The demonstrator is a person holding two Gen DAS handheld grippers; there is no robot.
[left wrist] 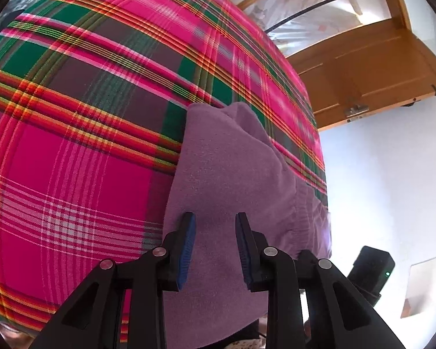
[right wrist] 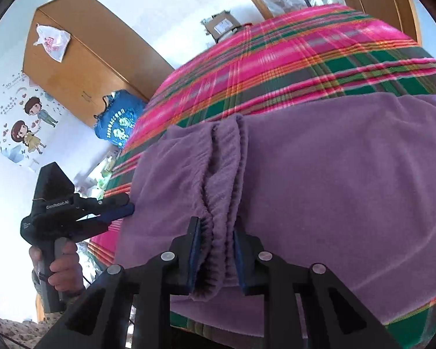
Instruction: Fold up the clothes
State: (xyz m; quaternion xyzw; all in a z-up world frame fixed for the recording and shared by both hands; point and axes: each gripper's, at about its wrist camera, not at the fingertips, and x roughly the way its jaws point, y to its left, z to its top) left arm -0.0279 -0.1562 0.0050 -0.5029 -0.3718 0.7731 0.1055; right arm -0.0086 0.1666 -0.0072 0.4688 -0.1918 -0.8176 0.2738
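Nearest the right wrist camera, the right hand-held gripper [right wrist: 216,250] had its 2 blue-padded fingers [right wrist: 195,250] clamped on the ribbed, gathered waistband [right wrist: 221,203] of a purple fleece garment [right wrist: 334,174], the band bunched in folds between the pads. In the left wrist view, the left hand-held gripper [left wrist: 215,250] stood with its fingers [left wrist: 186,250] apart, and purple fleece filled the gap between them; whether the pads touched the cloth could not be told. The right wrist view showed this left gripper [right wrist: 122,210] from the side, held by a bare hand [right wrist: 62,264], its blue tips at the left edge of the garment.

The garment lay spread across a plaid blanket [left wrist: 87,116] of pink, green and red with yellow lines. In the left view the fleece rose into a soft, rounded peak [left wrist: 232,110] ahead of the fingers, with a gathered band [left wrist: 302,218] curving off to the right.

Farther off, past the blanket's edge, the left view showed a wooden door [left wrist: 378,67] and white wall. The right view showed a blue bag [right wrist: 117,122] with pale print just beside the blanket, a wooden wardrobe [right wrist: 81,58] with a white plastic bag [right wrist: 53,42] hanging on it, and cartoon wall stickers [right wrist: 29,125] of 2 figures. A cardboard box [right wrist: 222,24] sat beyond the blanket's far edge.
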